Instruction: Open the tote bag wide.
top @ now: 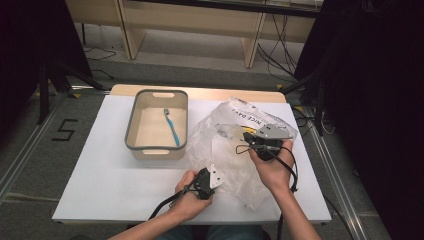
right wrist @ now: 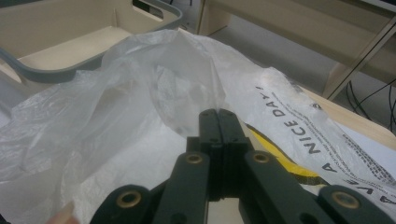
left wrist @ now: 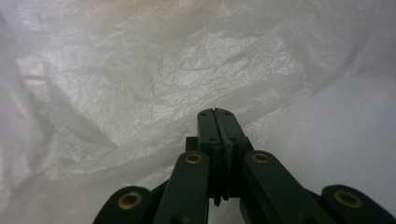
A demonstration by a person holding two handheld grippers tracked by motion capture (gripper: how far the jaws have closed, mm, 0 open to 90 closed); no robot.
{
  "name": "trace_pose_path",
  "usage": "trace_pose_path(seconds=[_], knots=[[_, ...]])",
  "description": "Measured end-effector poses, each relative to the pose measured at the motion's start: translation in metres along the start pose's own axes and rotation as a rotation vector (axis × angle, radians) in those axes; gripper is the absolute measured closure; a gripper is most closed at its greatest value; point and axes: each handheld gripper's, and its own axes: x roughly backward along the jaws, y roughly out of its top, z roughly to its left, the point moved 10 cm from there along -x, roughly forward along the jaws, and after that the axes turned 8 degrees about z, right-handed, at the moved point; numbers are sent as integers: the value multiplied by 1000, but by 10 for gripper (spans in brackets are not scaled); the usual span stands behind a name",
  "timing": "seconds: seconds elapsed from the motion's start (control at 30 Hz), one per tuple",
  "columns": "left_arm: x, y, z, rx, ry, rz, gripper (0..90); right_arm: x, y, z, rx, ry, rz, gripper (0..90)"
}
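Both claws are clamped on the plastic bag (top: 235,145): left claw (left wrist: 217,114) low, right claw (right wrist: 217,114) at its raised edge.

Translucent white plastic bag (top: 235,145) with black lettering and a yellow patch ahead of the black right gripper (right wrist: 217,114), cream bin (top: 131,131) rimmed grey beyond, blue toothbrush (top: 171,126) inside, white table (top: 100,175) beneath.

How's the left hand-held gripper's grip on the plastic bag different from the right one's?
The left hand-held gripper pinches the plastic bag at its near, plain edge, low by the table. The right hand-held gripper pinches a raised fold higher up, near the printed lettering. Both have their jaws shut on the thin film.
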Motion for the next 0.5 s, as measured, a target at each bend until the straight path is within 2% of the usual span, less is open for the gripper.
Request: trace_pose_path(seconds=[0.5], knots=[[0,0,1,-2,-2,2,894,6,7,-4,-16,-20,-45,900]])
